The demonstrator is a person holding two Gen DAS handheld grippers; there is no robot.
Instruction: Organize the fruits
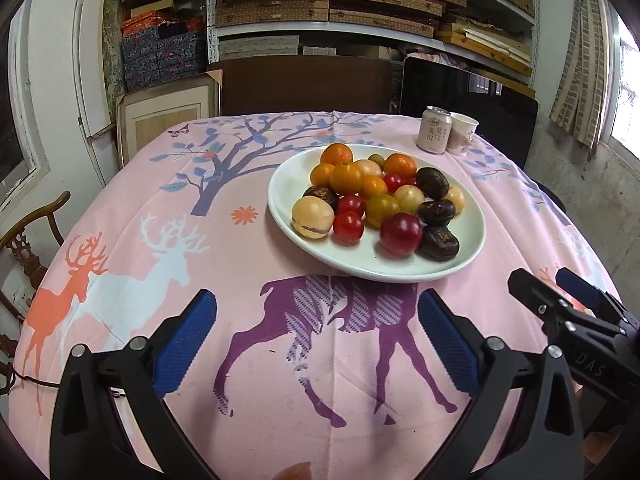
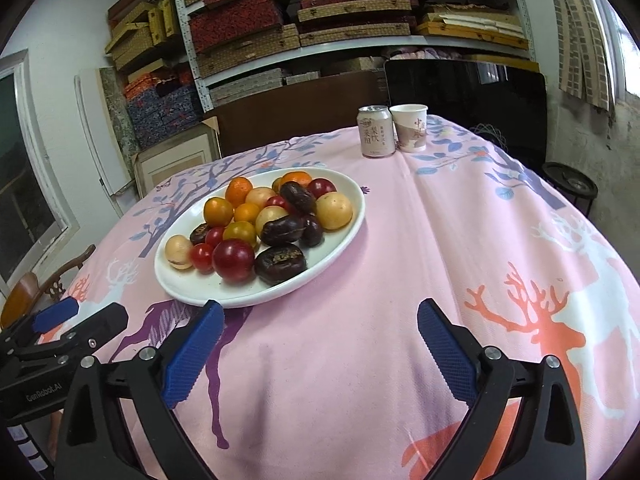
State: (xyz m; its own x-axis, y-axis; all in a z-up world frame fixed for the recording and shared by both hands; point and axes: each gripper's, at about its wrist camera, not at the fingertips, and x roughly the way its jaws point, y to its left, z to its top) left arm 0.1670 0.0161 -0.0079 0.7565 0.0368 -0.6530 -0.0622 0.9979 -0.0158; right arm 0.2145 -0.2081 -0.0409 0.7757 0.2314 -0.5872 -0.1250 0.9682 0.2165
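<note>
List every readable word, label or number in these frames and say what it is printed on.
"DAS": on the right tool body, left wrist view.
"GenRobot.AI": on the left tool body, right wrist view.
Can: Chinese characters, too blurred to read.
Paper cup: red characters, too small to read.

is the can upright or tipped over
Upright: the can stands on its base on the tablecloth, its top facing up, beside the paper cup.

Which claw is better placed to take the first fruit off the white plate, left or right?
Probably the left claw. It is open and aimed almost straight at the white plate, with the red plum near the front rim. The right claw, also open and empty, has the plate off to its left.
</note>
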